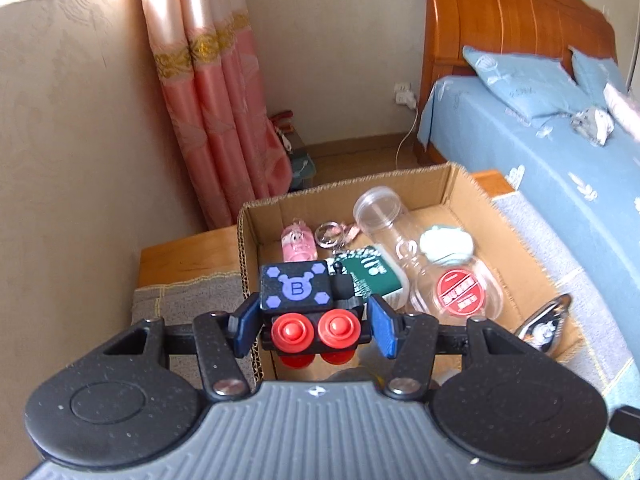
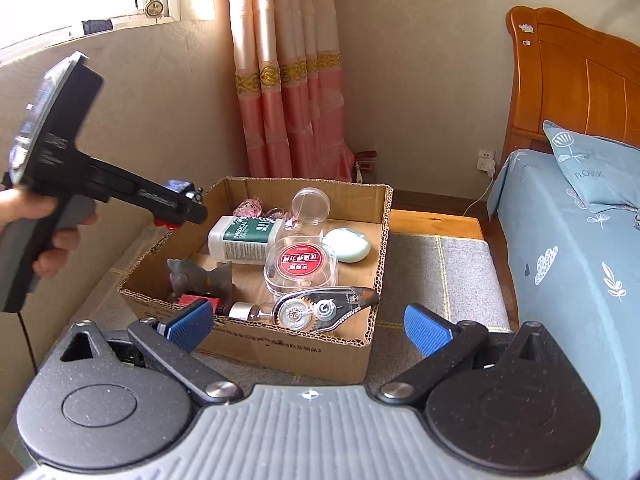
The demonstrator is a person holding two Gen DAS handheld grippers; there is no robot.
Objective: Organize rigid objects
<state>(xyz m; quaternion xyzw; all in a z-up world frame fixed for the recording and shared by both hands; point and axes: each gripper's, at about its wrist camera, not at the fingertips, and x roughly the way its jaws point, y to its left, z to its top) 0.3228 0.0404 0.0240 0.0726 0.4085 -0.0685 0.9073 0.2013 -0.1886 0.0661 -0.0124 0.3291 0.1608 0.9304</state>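
My left gripper (image 1: 314, 330) holds a black toy block with red buttons and a purple "B" top (image 1: 308, 304) between its blue pads, above the near left wall of the cardboard box (image 1: 468, 188). In the right wrist view the left gripper (image 2: 180, 208) hovers over the box's (image 2: 288, 354) left rim. My right gripper (image 2: 308, 326) is open and empty in front of the box. Inside lie a green-and-white bottle (image 2: 244, 240), a clear jar (image 2: 310, 204), a clear case with a red label (image 2: 302, 266), a mint case (image 2: 348, 244), a correction tape (image 2: 320, 308) and a grey figurine (image 2: 200, 278).
The box stands on a grey cushion (image 2: 460, 280) over a wooden bench. A bed with blue bedding (image 2: 580, 240) is on the right. A pink curtain (image 2: 292, 100) and a beige wall are behind. A pink keychain toy (image 1: 298, 242) lies at the box's back.
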